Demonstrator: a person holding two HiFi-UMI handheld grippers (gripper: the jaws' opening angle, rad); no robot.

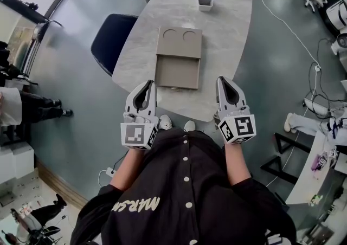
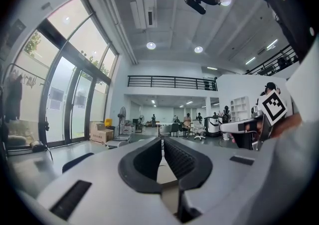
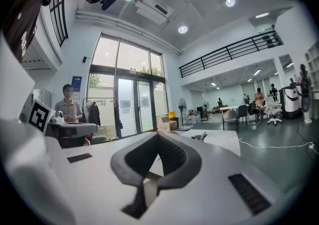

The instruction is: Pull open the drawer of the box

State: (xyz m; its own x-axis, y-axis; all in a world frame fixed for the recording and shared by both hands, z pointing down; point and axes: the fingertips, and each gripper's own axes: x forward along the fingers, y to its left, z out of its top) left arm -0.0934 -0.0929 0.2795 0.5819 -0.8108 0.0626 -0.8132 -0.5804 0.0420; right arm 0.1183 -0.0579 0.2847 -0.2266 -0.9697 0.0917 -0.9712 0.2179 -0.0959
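A person stands at the near edge of a pale stone table point(image 1: 230, 32), a claw tool in each hand. The left gripper point(image 1: 150, 83) and the right gripper point(image 1: 222, 79) are held close to the body, just short of the table edge and to either side of the box point(image 1: 179, 42). Both claws are pressed together at the tips and pinch nothing, as each gripper's own view confirms.

The flat tan box lies in the middle of the table, its lid marked with two round recesses. Its drawer point(image 1: 178, 71) appears slid out toward the person and stops near the table's edge, so the pull looks done. With the tools drawn back and apart, the drawer front is left free.

A pen cup point(image 1: 205, 0) stands well beyond the box, and a dark chair point(image 1: 111, 40) sits tucked against the table's left side.
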